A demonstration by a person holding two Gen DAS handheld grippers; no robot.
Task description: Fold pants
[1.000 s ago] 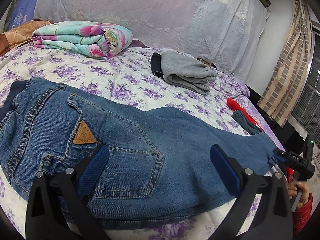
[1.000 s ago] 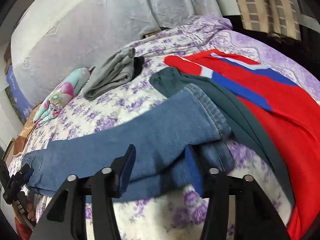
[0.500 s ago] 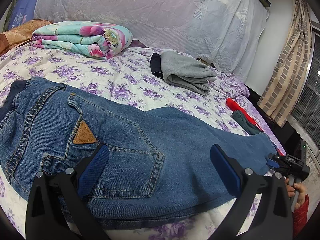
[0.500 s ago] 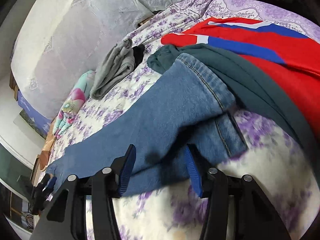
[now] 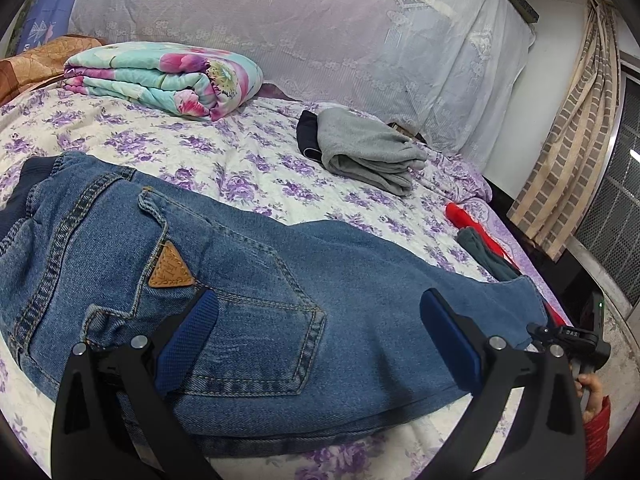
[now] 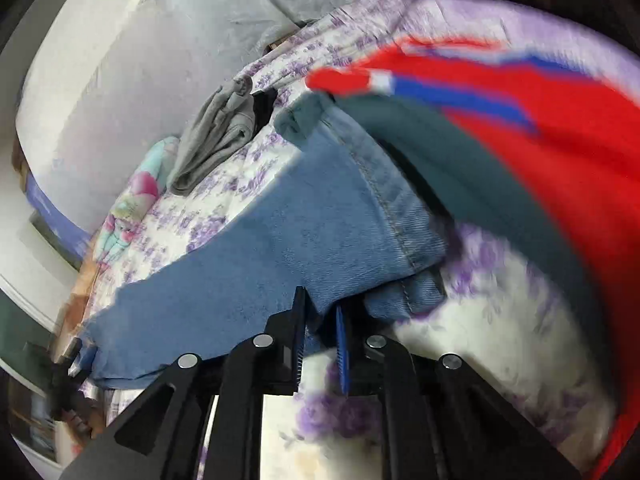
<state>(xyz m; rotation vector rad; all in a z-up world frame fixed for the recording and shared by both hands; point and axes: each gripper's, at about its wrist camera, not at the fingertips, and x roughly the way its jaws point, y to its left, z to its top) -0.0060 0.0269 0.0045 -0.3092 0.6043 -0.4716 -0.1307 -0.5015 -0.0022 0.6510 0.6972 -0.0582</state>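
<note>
The jeans (image 5: 248, 320) lay flat across the flowered bed (image 5: 168, 148), waist at the left, hems at the right. The left gripper (image 5: 316, 332) hung wide open over the back pocket, holding nothing. The right gripper (image 6: 320, 316) had just been closing and now pinched the denim edge near the hems – perhaps only the top layer. If so, the lower leg could stay behind, or the green garment (image 6: 460, 168) beside it could be dragged along.
</note>
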